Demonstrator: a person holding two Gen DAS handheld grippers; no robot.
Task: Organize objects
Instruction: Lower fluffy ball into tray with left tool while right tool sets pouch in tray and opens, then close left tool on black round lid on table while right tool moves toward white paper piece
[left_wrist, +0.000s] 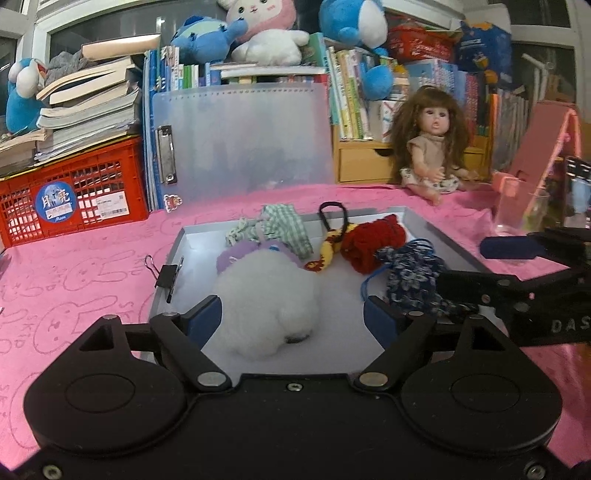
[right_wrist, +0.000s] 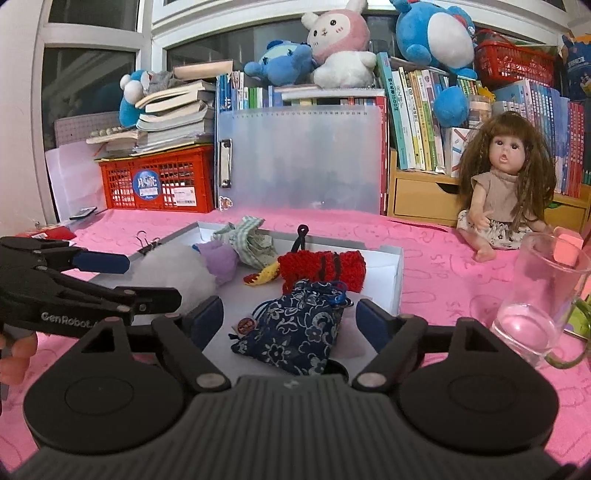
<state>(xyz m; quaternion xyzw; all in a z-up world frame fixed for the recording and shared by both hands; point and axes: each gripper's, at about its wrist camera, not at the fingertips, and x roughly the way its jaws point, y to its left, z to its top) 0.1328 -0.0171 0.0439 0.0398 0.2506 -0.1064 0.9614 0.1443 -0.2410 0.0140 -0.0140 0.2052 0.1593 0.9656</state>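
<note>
A shallow white tray (left_wrist: 424, 229) (right_wrist: 397, 273) lies on the pink cloth. In it are a white fluffy plush (left_wrist: 266, 295) (right_wrist: 173, 269), a green checked cloth (left_wrist: 284, 225) (right_wrist: 251, 240), a red knitted piece (left_wrist: 373, 236) (right_wrist: 321, 267) and a blue patterned pouch (left_wrist: 410, 277) (right_wrist: 295, 328). My left gripper (left_wrist: 293, 319) is open, its fingers on either side of the white plush. My right gripper (right_wrist: 290, 319) is open, its fingers on either side of the blue pouch.
A black binder clip (left_wrist: 166, 273) grips the tray's left rim. A doll (right_wrist: 506, 184) sits at the back right. A glass cup (right_wrist: 543, 295) stands right of the tray. A red crate (left_wrist: 70, 199), a translucent folder (left_wrist: 243, 140) and books line the back.
</note>
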